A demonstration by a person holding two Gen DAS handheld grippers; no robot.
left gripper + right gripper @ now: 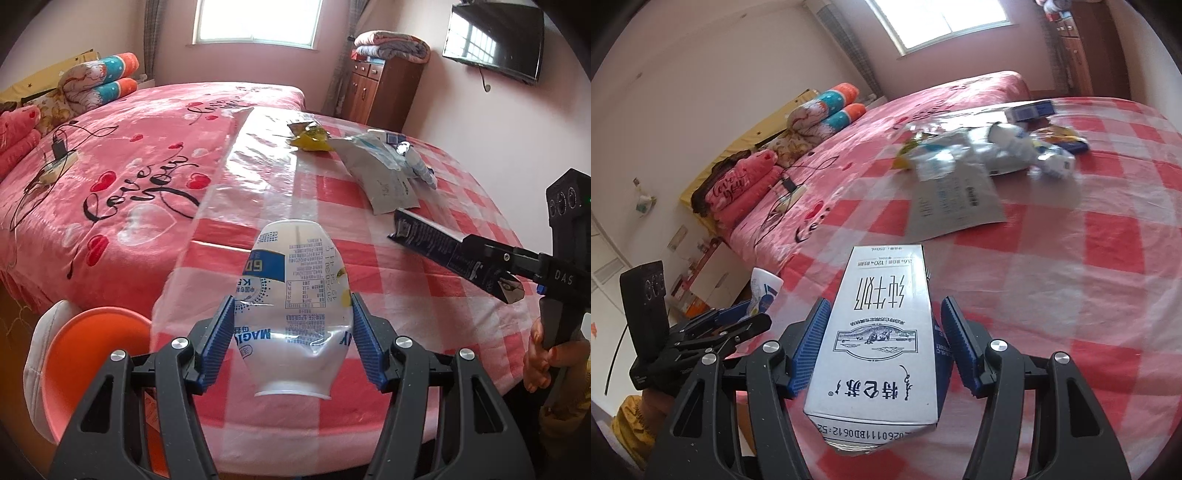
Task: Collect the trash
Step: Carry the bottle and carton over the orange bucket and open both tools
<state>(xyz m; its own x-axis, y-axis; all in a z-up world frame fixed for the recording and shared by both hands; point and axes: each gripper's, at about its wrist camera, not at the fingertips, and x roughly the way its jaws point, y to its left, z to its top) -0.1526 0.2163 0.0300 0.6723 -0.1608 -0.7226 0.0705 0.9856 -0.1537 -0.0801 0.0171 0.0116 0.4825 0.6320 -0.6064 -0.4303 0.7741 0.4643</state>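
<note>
Left wrist: left tool [293,332] clamped on crushed cup [295,295], held above checked table [424,295]. Right tool [491,273] at right, gripping dark carton [424,236].
Right wrist: right tool [882,343] clamped on carton [879,332] above table [1071,314]; wrappers [979,155] piled farther back.

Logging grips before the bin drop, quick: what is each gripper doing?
Left gripper: shut on the crushed cup.
Right gripper: shut on the milk carton.
</note>
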